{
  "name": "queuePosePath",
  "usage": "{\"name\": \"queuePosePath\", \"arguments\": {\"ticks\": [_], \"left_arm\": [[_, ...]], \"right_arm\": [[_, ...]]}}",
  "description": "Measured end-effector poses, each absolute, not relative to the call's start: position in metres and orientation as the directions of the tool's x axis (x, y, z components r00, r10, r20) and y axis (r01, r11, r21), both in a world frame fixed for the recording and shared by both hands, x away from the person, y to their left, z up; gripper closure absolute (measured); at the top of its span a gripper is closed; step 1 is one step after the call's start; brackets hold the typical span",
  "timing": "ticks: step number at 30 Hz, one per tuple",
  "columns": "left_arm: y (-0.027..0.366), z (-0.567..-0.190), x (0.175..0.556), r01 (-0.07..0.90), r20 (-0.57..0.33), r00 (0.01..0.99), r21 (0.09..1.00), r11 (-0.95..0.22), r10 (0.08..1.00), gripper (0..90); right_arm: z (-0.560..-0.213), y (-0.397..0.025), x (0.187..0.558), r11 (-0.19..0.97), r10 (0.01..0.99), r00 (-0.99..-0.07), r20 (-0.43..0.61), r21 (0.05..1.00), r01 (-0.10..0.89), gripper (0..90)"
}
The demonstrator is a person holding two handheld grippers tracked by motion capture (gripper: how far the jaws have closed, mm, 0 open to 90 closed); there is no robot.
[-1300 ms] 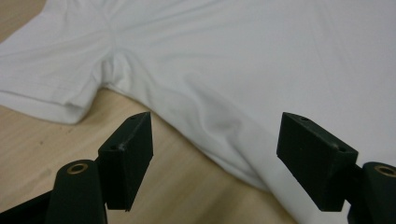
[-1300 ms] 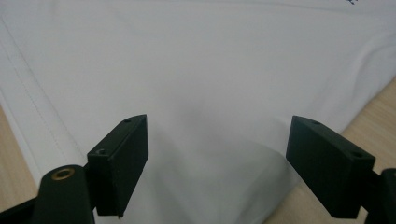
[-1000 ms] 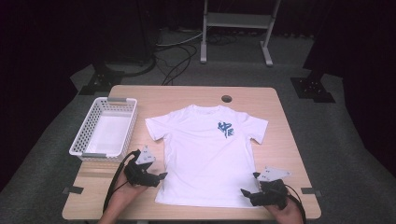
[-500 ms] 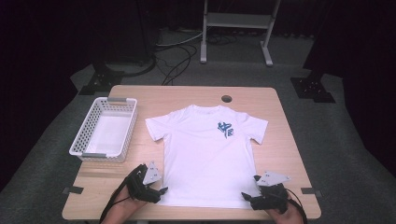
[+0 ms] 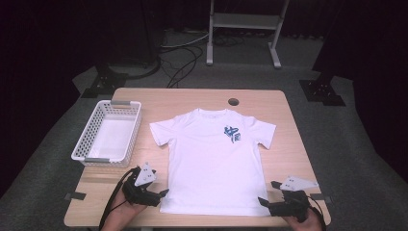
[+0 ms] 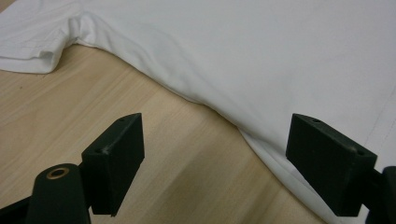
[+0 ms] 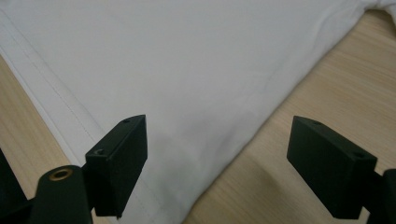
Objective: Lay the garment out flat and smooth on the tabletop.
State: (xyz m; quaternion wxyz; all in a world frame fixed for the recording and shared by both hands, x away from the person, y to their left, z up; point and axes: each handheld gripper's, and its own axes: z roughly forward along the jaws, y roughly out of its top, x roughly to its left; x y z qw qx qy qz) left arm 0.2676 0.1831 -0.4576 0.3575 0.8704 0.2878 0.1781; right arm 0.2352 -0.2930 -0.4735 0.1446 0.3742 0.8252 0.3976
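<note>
Wooden table (image 5: 288, 125), white T-shirt (image 5: 211, 159) hem corners partly cut off, both grippers' fingers apart, left gripper (image 5: 161, 194), right gripper (image 5: 263, 202)

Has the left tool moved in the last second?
Yes. The left tool has slid toward the table's near edge, from beside the shirt's side down to its bottom left corner.

White cotton-like cloth T-shirt (image 5: 214, 163), matt, smooth, stitched hem, blue print on chest. Light wood-grain table (image 5: 293, 139), satin finish. White plastic mesh basket (image 5: 108, 132) at left edge. Matt black plastic on left gripper (image 5: 161, 193) & right gripper (image 5: 263, 202).
</note>
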Motion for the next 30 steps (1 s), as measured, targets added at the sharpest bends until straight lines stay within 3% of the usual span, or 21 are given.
{"name": "queuePosePath", "arguments": {"ticks": [23, 30], "left_arm": [[0.201, -0.454, 0.263, 0.394, 0.060, 0.738, 0.770, -0.502, 0.672, 19.3], [0.206, -0.455, 0.254, 0.398, 0.017, 0.702, 0.819, -0.412, 0.712, 17.8]], "right_arm": [[-0.475, -0.336, 0.212, 0.285, 0.797, -0.593, 0.118, 0.792, 0.540, 19.1], [-0.477, -0.343, 0.203, 0.216, 0.813, -0.562, 0.151, 0.818, 0.533, 18.8]]}}
